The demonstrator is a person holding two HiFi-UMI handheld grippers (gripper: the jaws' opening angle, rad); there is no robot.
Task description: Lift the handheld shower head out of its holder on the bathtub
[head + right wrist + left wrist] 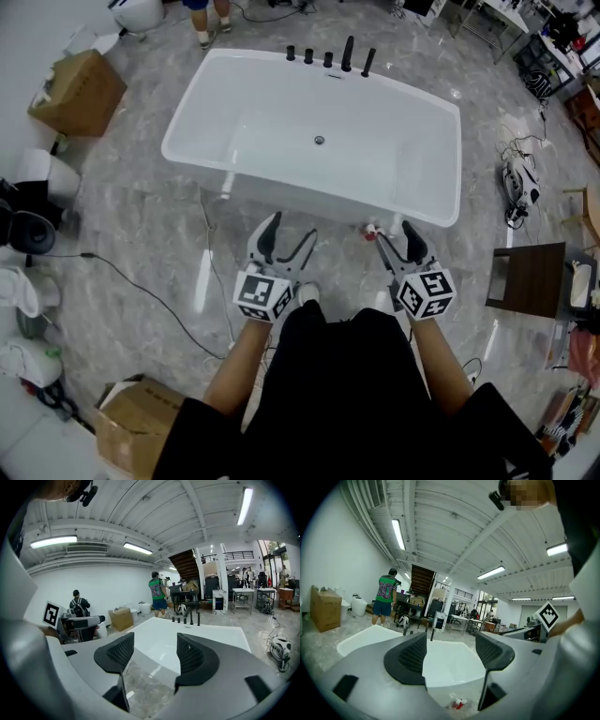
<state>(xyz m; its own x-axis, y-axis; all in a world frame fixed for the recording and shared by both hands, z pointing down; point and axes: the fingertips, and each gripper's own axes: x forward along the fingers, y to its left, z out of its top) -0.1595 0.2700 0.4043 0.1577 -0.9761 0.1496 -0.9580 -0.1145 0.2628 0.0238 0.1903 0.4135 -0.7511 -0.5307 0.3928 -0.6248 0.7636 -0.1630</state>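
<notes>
Head view: a white freestanding bathtub stands on a grey marbled floor, with its drain near the middle of the basin. A row of black fittings lines the far rim. The slim rod at the row's right end appears to be the handheld shower head, upright in its holder, though it is too small to make out with certainty. The left gripper and right gripper are held side by side at the near side of the tub, well apart from the fittings, and a small red-and-white object lies on the floor between them. Left gripper view: the left gripper has its jaws spread wide with nothing between them, and the tub's basin shows through the gap. Right gripper view: the right gripper is likewise wide apart and empty, pointing toward the near rim and floor. A cardboard box sits beyond the tub's left end, and a standing person is visible behind the fittings.
</notes>
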